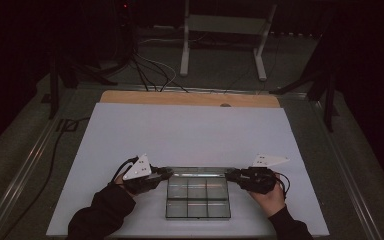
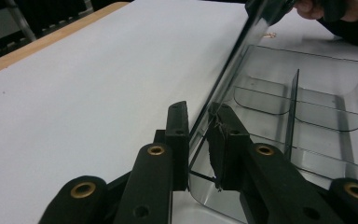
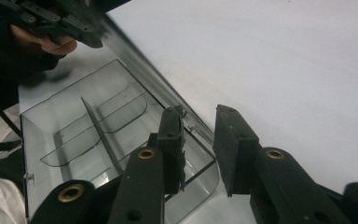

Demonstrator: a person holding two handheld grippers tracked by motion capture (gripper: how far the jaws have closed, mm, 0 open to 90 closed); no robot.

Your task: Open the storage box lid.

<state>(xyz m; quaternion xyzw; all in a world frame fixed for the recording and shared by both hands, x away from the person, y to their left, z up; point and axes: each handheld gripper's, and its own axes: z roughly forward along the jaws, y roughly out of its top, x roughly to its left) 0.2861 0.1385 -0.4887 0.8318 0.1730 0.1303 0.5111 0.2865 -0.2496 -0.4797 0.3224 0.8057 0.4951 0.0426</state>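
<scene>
A clear plastic compartment box (image 1: 198,196) is seen lying on the white sheet (image 1: 190,135) that covers the worktop, near its front edge, between the two tools. Its transparent lid (image 1: 198,172) is raised along the far side of the box.

The left tool (image 1: 166,173) is placed at the far left corner of the box. In the left gripper view, the left tool (image 2: 199,140) is seen with the lid's edge (image 2: 223,79) between its two black jaws; the jaws stand close on either side of it, but whether the pads press on it cannot be told.

The right tool (image 1: 230,175) is placed at the far right corner. In the right gripper view, the right tool (image 3: 200,144) is seen with its jaws still apart: the lid's edge (image 3: 168,93) lies against the left jaw, while a clear gap is left to the right jaw, so nothing is gripped.
</scene>
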